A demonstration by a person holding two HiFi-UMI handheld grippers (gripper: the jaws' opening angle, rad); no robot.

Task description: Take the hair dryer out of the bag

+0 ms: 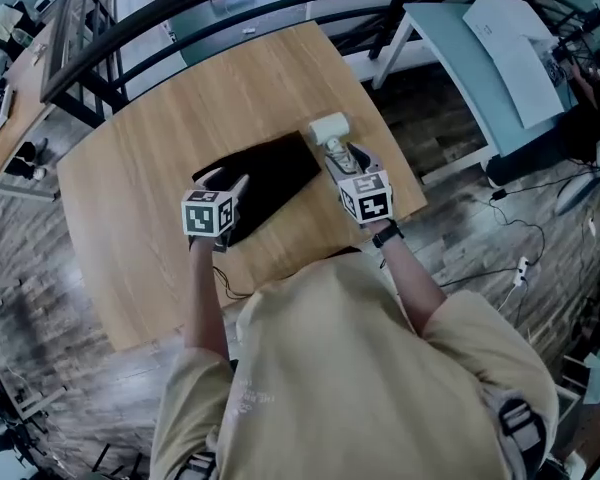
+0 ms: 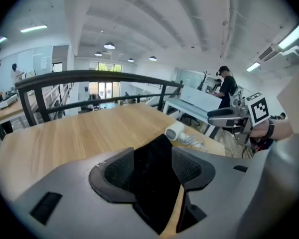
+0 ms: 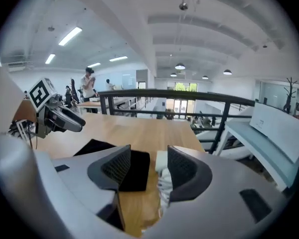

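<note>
A black bag (image 1: 270,180) lies flat in the middle of the wooden table (image 1: 150,168). The white hair dryer (image 1: 329,127) rests on the table just past the bag's far right corner, its pale cord (image 1: 336,148) bunched beside it. My left gripper (image 1: 228,178) hovers over the bag's near left end, open and empty; in the left gripper view (image 2: 152,156) the bag (image 2: 154,183) shows below the jaws and the dryer (image 2: 175,131) beyond. My right gripper (image 1: 344,151) hangs open above the cord; its own view (image 3: 148,153) shows the bag (image 3: 134,171), dryer (image 3: 161,159) and cord (image 3: 164,188) beneath.
A black railing (image 1: 130,28) curves round the table's far side. A pale desk with papers (image 1: 500,48) stands to the right, with cables on the floor (image 1: 520,228) by it. People stand far off in both gripper views. The table's right edge is close to the dryer.
</note>
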